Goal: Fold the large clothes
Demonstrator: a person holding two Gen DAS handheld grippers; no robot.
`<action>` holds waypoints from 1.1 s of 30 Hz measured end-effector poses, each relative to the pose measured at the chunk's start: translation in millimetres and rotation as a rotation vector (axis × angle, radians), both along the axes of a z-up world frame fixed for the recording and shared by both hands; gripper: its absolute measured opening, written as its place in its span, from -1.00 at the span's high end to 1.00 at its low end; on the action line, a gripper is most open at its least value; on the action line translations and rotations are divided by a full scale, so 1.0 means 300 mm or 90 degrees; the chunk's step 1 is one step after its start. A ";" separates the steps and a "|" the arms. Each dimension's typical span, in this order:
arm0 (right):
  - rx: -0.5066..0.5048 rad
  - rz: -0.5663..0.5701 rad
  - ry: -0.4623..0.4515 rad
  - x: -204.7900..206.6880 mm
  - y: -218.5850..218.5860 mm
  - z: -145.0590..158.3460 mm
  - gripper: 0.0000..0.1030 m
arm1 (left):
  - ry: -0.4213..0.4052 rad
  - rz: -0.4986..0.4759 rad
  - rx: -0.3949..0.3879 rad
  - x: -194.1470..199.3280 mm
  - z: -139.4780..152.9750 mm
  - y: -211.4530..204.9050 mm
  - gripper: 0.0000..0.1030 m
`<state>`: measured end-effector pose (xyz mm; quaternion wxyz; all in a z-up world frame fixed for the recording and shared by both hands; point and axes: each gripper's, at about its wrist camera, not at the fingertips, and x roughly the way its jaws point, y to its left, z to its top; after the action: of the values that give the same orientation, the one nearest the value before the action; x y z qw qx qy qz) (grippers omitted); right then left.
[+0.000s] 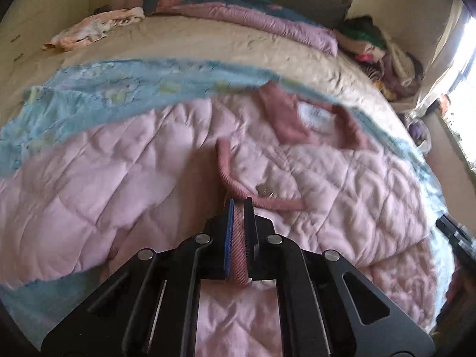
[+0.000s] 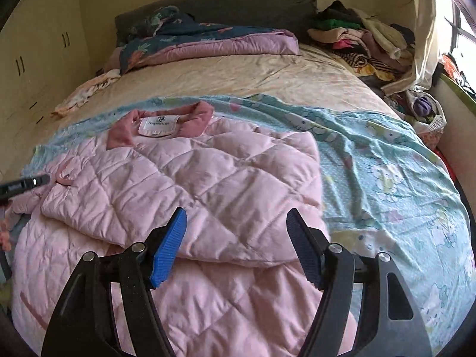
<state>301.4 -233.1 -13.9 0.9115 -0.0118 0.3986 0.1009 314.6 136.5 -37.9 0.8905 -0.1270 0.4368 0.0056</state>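
Observation:
A pink quilted jacket [image 1: 148,160] lies on a light blue cartoon-print sheet [image 1: 89,89] on the bed. It also shows in the right wrist view [image 2: 190,172], with its darker pink collar and white label [image 2: 159,125] at the far side. My left gripper [image 1: 239,205] is shut on the jacket's ribbed dark pink trim [image 1: 241,250], just above the jacket. It shows at the left edge of the right wrist view [image 2: 44,179]. My right gripper [image 2: 236,217] is open and empty above a folded-over jacket sleeve. Its body shows at the right edge of the left wrist view [image 1: 455,235].
A folded purple and dark floral quilt [image 2: 208,41] lies at the head of the bed. A pile of mixed clothes [image 2: 363,38] sits at the back right corner. A pale floral garment [image 2: 86,92] lies at the back left. Cupboards [image 2: 38,44] stand left, a window [image 2: 464,38] right.

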 end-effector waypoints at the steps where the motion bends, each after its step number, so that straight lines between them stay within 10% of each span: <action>1: 0.000 0.003 0.002 0.008 0.008 -0.002 -0.33 | -0.007 -0.002 0.004 -0.008 0.009 -0.005 0.95; 6: -0.015 0.001 0.018 0.058 0.039 -0.017 -0.33 | -0.044 -0.028 0.026 -0.013 0.089 -0.076 0.39; 16: -0.023 0.004 0.033 0.119 0.041 -0.021 -0.33 | 0.077 -0.111 0.042 0.119 -0.115 -0.263 0.19; 28: 0.023 -0.033 0.158 0.193 -0.080 -0.236 -0.48 | 0.065 -0.109 0.013 0.096 -0.128 -0.229 0.13; 33: 0.000 -0.049 0.135 0.175 -0.060 -0.243 -0.48 | 0.065 -0.102 0.015 0.065 -0.104 -0.221 -0.24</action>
<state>353.9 -251.0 -87.0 0.8673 0.0141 0.4931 0.0666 334.1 70.1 -69.2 0.8659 -0.0809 0.4906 -0.0542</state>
